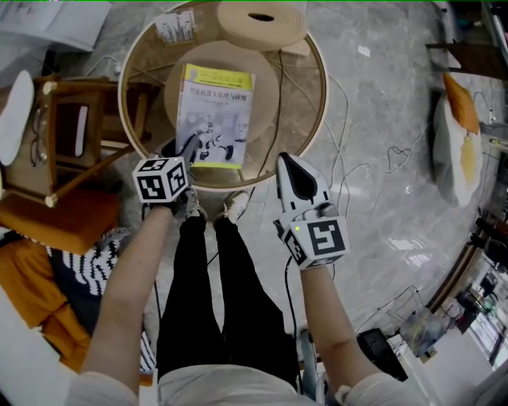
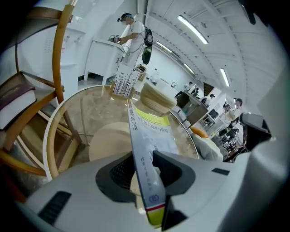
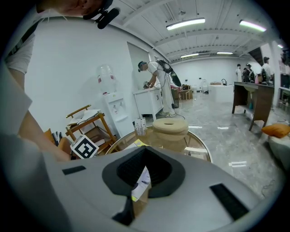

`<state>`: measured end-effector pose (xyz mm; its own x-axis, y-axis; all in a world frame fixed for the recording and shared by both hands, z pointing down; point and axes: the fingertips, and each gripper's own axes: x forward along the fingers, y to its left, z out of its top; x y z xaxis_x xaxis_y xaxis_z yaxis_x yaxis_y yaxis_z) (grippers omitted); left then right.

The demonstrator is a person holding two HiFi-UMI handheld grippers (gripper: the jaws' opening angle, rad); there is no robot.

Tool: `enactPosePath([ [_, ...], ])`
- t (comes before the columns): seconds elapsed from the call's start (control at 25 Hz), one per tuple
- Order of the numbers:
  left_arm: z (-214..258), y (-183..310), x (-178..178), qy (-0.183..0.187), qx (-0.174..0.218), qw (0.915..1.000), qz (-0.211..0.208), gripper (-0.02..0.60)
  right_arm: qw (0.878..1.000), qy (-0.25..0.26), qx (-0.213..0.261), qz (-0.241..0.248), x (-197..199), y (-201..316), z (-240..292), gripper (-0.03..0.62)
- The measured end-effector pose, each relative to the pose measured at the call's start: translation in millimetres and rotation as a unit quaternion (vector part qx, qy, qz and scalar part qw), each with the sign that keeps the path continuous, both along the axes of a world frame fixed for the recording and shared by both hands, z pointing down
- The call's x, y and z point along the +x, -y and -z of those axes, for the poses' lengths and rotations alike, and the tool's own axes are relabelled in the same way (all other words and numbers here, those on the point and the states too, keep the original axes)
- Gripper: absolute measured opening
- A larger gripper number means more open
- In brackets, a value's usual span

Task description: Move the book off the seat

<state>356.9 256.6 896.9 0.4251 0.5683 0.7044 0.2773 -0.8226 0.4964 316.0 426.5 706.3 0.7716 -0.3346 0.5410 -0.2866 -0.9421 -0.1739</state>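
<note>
A book with a yellow-green and white cover lies flat over a round tan seat, inside a round wooden-rimmed table. My left gripper is at the book's near left corner. In the left gripper view the book's spine stands between the jaws of the left gripper, which are open a little around it. My right gripper hovers at the table's near rim, right of the book. It is shut and holds nothing; the right gripper looks out over the table.
A second tan stool stands at the table's far rim. A wooden rack and an orange cushion are on the left. The person's legs are below the table; cables cross the marble floor.
</note>
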Motion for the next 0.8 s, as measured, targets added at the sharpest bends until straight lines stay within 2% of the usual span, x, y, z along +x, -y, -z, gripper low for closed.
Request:
enactPosePath([
  [0.16,-5,12,-4,-0.002,0.016,0.9999,0.002,0.123,1.000,-0.001,-0.004,0.005,-3,4,1,0.020],
  [0.32,-6,34,-3,-0.009,0.031,0.9991,0.027,0.123,1.000,0.000,-0.002,0.008,-4,6,4,0.020],
  [0.48,-2,46,-5,-0.025,0.046,0.9985,0.012,0.115,1.000,0.002,-0.006,0.011,-7,6,5,0.020],
  [0.8,0,53,-7,-0.026,0.048,0.9985,0.008,0.115,1.000,-0.003,-0.011,0.019,-10,17,12,0.020],
])
